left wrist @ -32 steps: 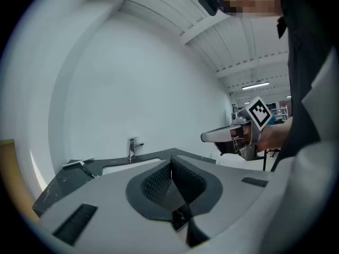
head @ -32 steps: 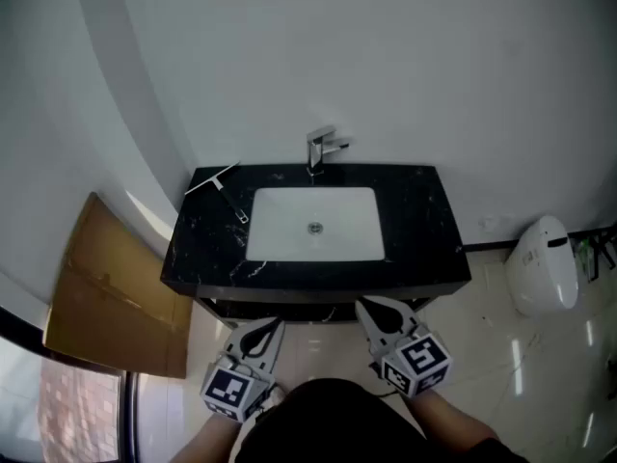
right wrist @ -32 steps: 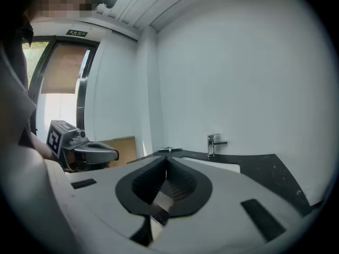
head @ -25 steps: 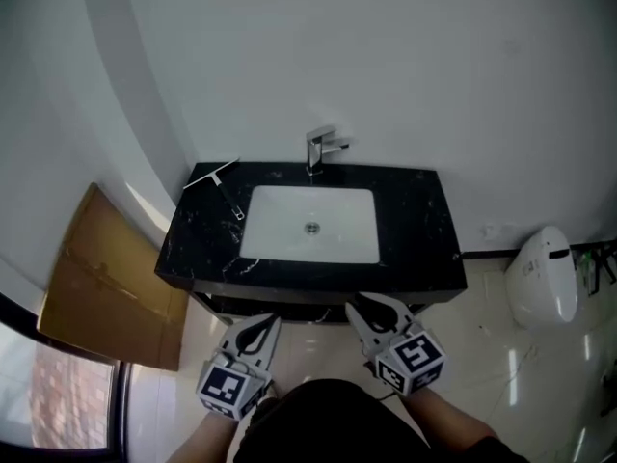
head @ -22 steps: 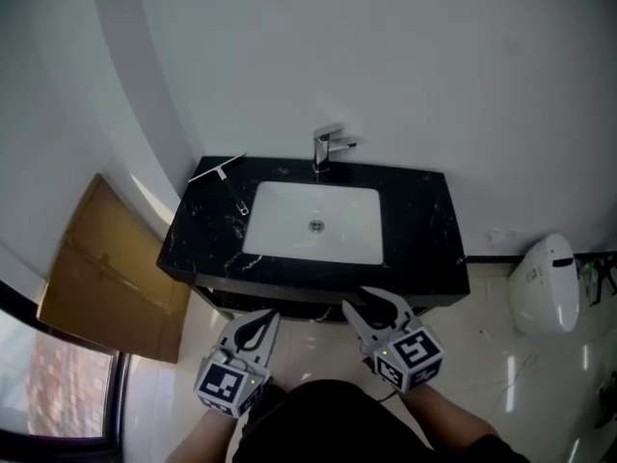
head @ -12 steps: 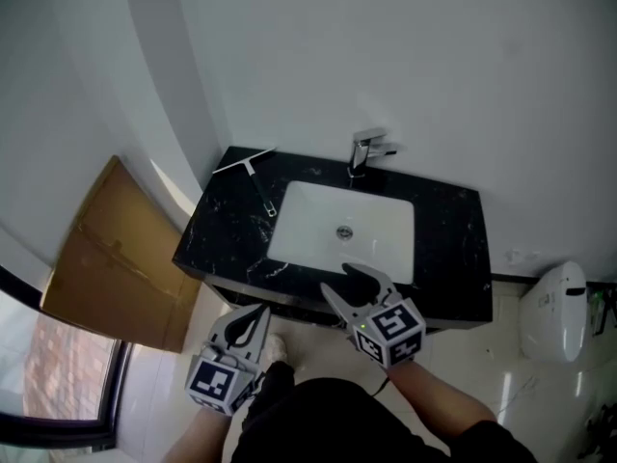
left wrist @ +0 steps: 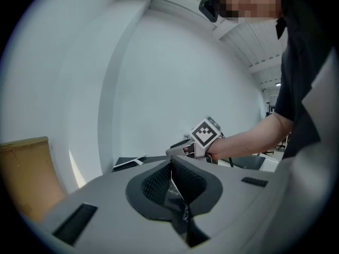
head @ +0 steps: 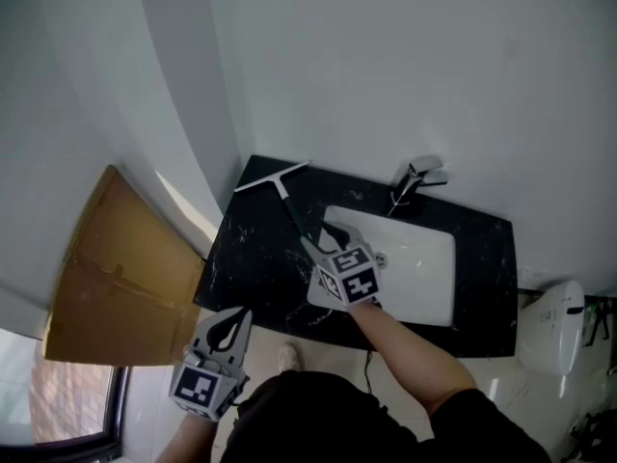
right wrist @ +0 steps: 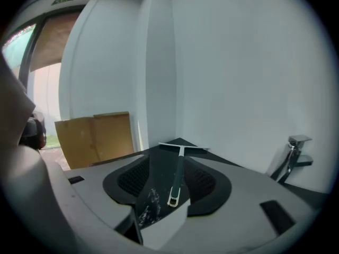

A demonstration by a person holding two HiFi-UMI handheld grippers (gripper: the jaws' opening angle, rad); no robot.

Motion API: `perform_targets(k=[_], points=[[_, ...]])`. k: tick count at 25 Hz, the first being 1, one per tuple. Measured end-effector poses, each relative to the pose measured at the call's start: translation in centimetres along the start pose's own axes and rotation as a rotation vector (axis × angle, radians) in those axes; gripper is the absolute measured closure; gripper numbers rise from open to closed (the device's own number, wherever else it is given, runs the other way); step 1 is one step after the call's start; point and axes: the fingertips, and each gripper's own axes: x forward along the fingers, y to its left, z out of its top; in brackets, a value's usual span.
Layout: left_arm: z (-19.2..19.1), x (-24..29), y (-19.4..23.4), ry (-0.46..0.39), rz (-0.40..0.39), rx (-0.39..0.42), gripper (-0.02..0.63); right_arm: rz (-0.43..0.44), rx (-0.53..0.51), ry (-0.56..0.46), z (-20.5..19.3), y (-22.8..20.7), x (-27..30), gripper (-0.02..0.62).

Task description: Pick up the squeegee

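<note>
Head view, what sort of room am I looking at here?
Probably a bathroom or washroom: a black counter with a white inset basin, a chrome tap at its wall side, and a squeegee lying on the counter.

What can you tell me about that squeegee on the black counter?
The squeegee is a slim T-shaped tool: a pale straight blade and a thin dark handle ending in a light loop. It lies flat on the black marbled counter, left of the sink, blade toward the wall. The open right tongs frame its loop end, not closed on it.
</note>
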Motion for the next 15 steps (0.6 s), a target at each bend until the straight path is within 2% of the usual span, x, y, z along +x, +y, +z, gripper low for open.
perform_targets(k=[7,11,15], points=[[-1.0,0.4,8.5,0.028,0.054,-0.016,0.606,-0.047,0.01,0.181,-2.8,-2.8,13.4,0.388],[-1.8,0.8,10.7,0.055,0.067,-0.036,0.606,-0.075,0.021,0.26,-4.8,-4.0,17.4,0.388],[-2.5,1.2,12.2,0.068,0.072,-0.052,0.606,-0.081,0.032,0.294,-5.8,-4.1,19.4,0.388]])
